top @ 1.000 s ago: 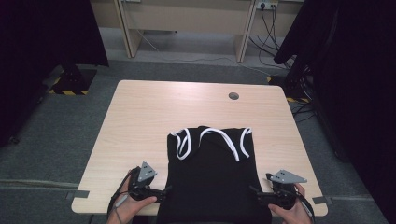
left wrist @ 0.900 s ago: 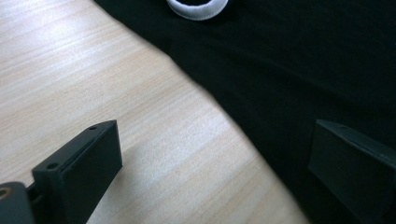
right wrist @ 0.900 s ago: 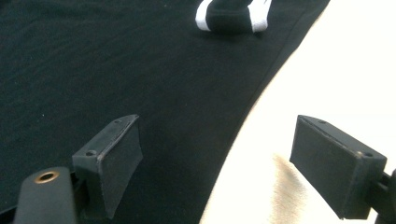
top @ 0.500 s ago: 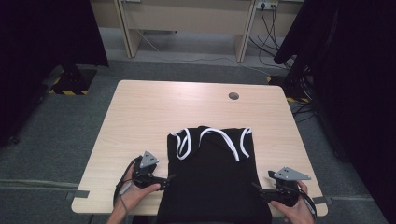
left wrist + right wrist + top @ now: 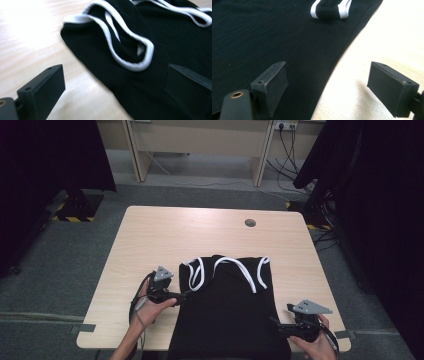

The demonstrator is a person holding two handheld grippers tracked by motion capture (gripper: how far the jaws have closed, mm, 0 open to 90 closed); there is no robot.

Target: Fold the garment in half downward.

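Lab, black curtains [image 5: 45, 165], wall sockets [image 5: 284, 126]

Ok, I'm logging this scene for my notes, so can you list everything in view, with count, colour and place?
garment: one, black with white trim at the armholes and neck, lying flat on the near half of the table
table: one, light wood, centre of the high view
cable hole: one, grey, far right part of the tabletop
floor cables: several, dark, on the floor beyond the table
desk legs: pale, at the far wall
left gripper: one, black, open, at the garment's left edge near the armhole
right gripper: one, black, open, at the garment's right edge
hands: two, holding the grippers, at the near table edge
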